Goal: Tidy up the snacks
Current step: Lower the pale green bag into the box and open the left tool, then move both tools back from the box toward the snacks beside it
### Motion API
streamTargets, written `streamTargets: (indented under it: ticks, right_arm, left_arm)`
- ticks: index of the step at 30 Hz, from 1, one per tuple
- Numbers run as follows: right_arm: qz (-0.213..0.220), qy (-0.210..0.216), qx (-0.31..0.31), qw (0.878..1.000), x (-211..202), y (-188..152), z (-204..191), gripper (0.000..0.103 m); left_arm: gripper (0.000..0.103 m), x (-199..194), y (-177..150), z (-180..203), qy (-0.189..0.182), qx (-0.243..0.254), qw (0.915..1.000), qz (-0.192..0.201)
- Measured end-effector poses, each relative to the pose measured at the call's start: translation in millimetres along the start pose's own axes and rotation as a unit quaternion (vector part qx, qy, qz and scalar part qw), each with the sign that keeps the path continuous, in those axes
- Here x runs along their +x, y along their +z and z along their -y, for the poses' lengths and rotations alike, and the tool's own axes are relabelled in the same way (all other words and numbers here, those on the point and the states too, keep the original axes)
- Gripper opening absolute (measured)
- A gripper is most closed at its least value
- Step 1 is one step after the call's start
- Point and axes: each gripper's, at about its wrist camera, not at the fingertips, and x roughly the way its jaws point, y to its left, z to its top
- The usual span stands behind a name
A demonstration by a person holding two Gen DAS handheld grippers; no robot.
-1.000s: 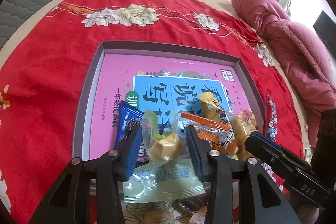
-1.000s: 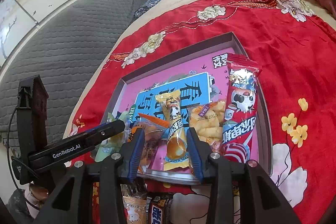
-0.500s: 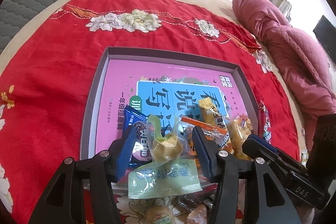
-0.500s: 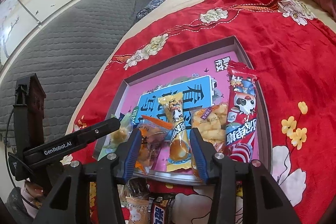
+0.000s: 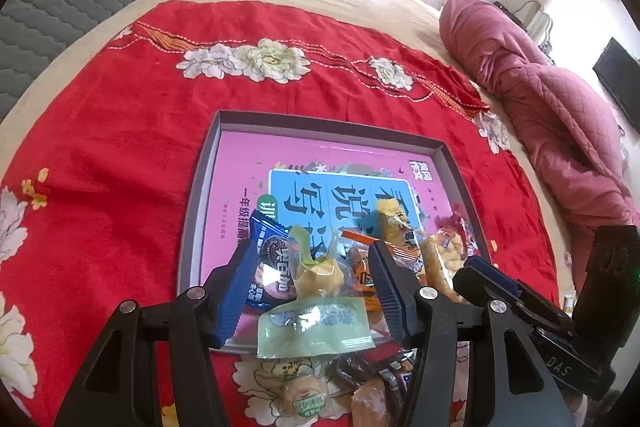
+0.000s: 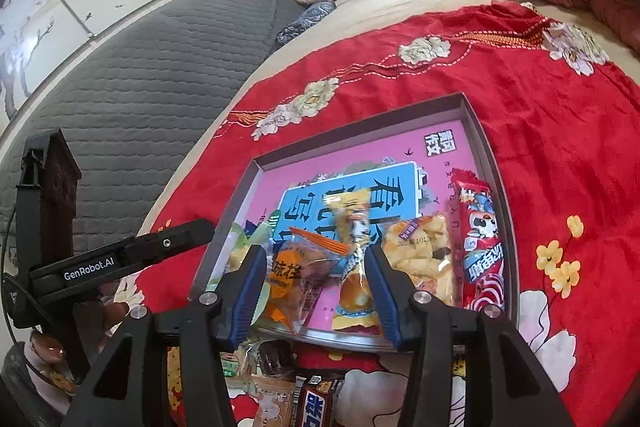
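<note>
A shallow grey-walled tray (image 5: 202,187) lies on a red flowered cloth (image 5: 120,147) spread over a bed, and its floor is covered by a pink and blue printed sheet (image 5: 320,167). Six snack packets can be counted in it, all crowded along the tray's near edge. From the left corner they run: a dark blue cookie packet (image 5: 269,259), a clear green-edged packet with a pale yellow cake (image 5: 316,271), an orange packet (image 6: 296,267), a slim yellow packet (image 6: 354,259), a clear bag of golden puffs (image 6: 420,251), and one long red packet (image 6: 482,247) lying along the right wall. The green-edged packet hangs over the near rim onto the cloth.

The left gripper (image 5: 310,291) hovers over the near left corner. Its jaws have just been opening and now stand spread, with the yellow cake packet between them but the blue pads clear of it. The right gripper (image 6: 316,283) hovers over the middle of the near edge. Its jaws have also just been opening and stand apart, with the slim yellow packet and part of the orange one between them, the pads not pressing either.

More loose snacks (image 6: 316,399) lie on the cloth outside the near rim; their number cannot be told.
</note>
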Motion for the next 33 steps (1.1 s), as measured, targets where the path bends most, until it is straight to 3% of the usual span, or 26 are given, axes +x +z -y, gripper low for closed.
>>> streamTargets:
  ticks: [12, 15, 33]
  right_arm:
    - [0.018, 0.002, -0.022, 1.000, -11.9, 1.4, -9.9, 0.053]
    - [0.022, 0.003, -0.025, 0.999, -16.2, 1.2, -11.4, 0.055]
    - [0.032, 0.006, -0.049, 0.998, -31.2, -2.2, -24.1, 0.059]
  left_arm:
    - [0.060, -22.9, 1.1, -3.4, 0.001, 0.000, 0.9999, 0.013]
    - [0.069, -27.1, 1.1, -2.7, -0.002, -0.002, 0.9999, 0.014]
    - [0.069, -42.4, -7.2, 2.3, 0.002, 0.011, 0.9999, 0.012]
